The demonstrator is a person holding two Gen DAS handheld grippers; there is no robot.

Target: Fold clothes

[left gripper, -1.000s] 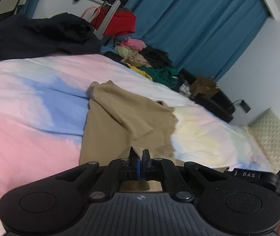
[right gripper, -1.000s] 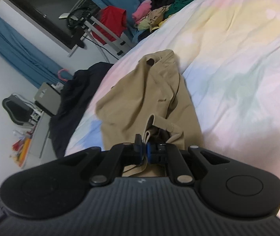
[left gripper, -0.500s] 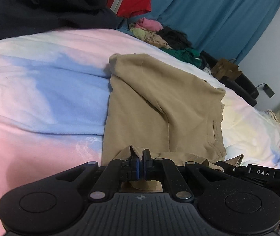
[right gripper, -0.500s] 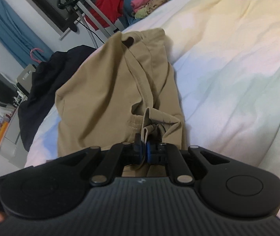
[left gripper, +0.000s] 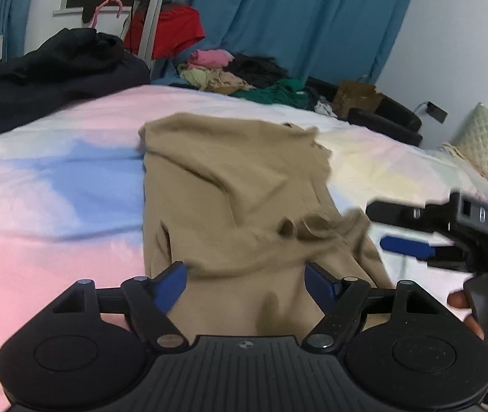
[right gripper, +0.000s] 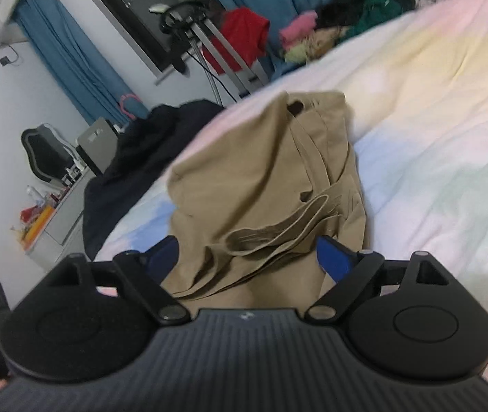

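Both claws stand wide apart and hold nothing: left claw (left gripper: 245, 276), right claw (right gripper: 256, 255). Just ahead of each, the tan garment (left gripper: 237, 192) lies on the bed (left gripper: 55, 185), its near hem bunched loosely between the spread fingers, seemingly untouched by them. A fold looks just laid down, so the step in hand is letting go. Next, I judge, comes smoothing that rumpled hem or picking fresh corners for another fold. Beyond, a clothes pile (left gripper: 244, 79) waits.
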